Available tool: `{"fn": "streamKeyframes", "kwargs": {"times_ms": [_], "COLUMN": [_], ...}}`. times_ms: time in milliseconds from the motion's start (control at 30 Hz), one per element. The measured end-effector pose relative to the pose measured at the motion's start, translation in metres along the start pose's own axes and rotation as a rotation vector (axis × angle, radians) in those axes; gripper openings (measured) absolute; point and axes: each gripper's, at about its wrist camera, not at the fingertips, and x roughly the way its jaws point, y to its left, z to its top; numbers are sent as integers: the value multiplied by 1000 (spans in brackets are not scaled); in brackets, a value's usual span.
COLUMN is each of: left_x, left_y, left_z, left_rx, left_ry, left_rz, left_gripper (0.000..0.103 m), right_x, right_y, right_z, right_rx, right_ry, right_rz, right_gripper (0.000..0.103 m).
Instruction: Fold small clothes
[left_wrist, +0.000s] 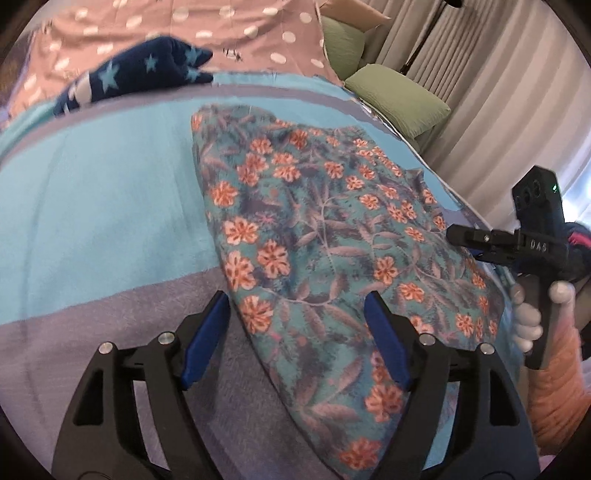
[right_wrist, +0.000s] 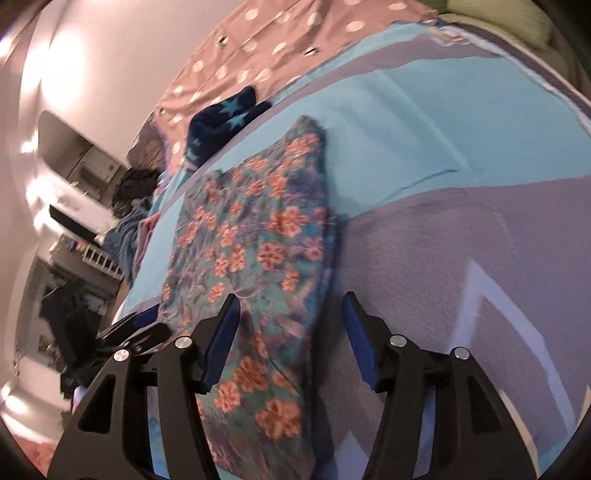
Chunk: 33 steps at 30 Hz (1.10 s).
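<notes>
The left gripper (left_wrist: 297, 314) is hanging closest to the lens, its blue pads spread wide over the near corner of the floral garment (left_wrist: 325, 229), gripping nothing; cloth is lying beneath the gap but the pads are not pressing on it. The right gripper (right_wrist: 290, 321) is likewise standing released, straddling the garment's near right edge without pinching it. The garment is lying folded and fairly flat on the blue and grey blanket (left_wrist: 103, 206), with a dark star-patterned piece (left_wrist: 147, 74) sitting well apart near the polka-dot sheet (left_wrist: 229, 26). Judging from this, a fold is being set up or has just been laid, and the next pinch is what matters. To do it well, each gripper should be taking only the garment's layers at matching corners, not the blanket under them, closing firmly before lifting, then carrying both corners across evenly so the edges are meeting squarely and no wrinkle is getting trapped.
</notes>
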Motion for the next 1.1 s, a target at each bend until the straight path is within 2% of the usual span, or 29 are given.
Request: {"fn": "streamKeyframes", "kwargs": {"times_ms": [133, 400, 700, 833, 900, 1000, 1067, 1100], "left_x": [8, 26, 41, 48, 50, 50, 48, 45], "left_y": [7, 4, 7, 1, -2, -4, -5, -7], "left_z": [11, 28, 48, 54, 55, 56, 57, 57], "left_rx": [-8, 26, 43, 90, 110, 119, 123, 129], "left_ry": [8, 34, 47, 55, 54, 50, 42, 33], "left_rz": [-41, -47, -77, -56, -35, -3, 25, 40], "left_gripper": [78, 80, 80, 80, 76, 59, 41, 38], "right_x": [11, 29, 40, 42, 42, 42, 41, 40], "right_y": [2, -3, -6, -9, -11, -4, 3, 7], "right_z": [14, 40, 52, 54, 53, 50, 48, 46], "right_rx": [-39, -69, -125, -141, -131, -161, -185, -195], "right_ry": [23, 59, 67, 51, 43, 31, 26, 19], "right_rz": [30, 93, 139, 139, 126, 72, 25, -4], "right_gripper": [59, 59, 58, 48, 43, 39, 37, 36]}}
